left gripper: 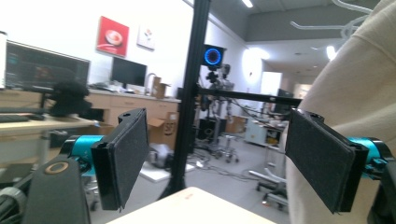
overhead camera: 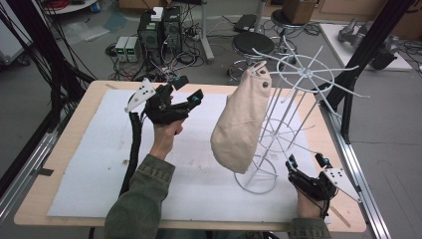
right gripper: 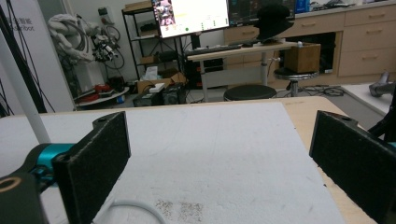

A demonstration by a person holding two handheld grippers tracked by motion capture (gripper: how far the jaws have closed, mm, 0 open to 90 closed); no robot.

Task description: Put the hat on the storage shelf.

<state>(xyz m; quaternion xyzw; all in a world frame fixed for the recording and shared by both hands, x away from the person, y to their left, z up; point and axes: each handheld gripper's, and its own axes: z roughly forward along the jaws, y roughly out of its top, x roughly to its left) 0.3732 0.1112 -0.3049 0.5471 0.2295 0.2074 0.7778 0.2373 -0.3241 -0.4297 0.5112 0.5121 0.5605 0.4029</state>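
The left tongs [overhead camera: 188,89] stand in the upper middle-left of the high view, raised above the surface, and their two black jaws are wide apart with nothing between them. In the left gripper view the same tongs [left gripper: 229,158] show two flat padded jaws far from each other; the right one lies just in front of the cloth of the bag, but I cannot tell if it touches it. The right tongs [overhead camera: 306,161] are in the lower right of the high view, low near the surface, also wide open and empty. In the right gripper view these tongs [right gripper: 219,163] look along the white sheet, and a piece of thin white wire curves at the bottom of the frame between the jaws.

The beige cloth drawstring bag [overhead camera: 241,124] hangs in the middle of the high view, its top caught on an arm of the tall white wire display rack [overhead camera: 304,74]. The bag's lower part hangs free above the rack's round wire base [overhead camera: 256,183], which stands just left of the right tongs. The left tongs are near the bag's left side, apart from it.

The rack stands on a white sheet [overhead camera: 99,164] that covers most of the light wooden surface [overhead camera: 79,107]. Beyond the surface, in the upper middle of the frame, is a round black stool [overhead camera: 253,44].
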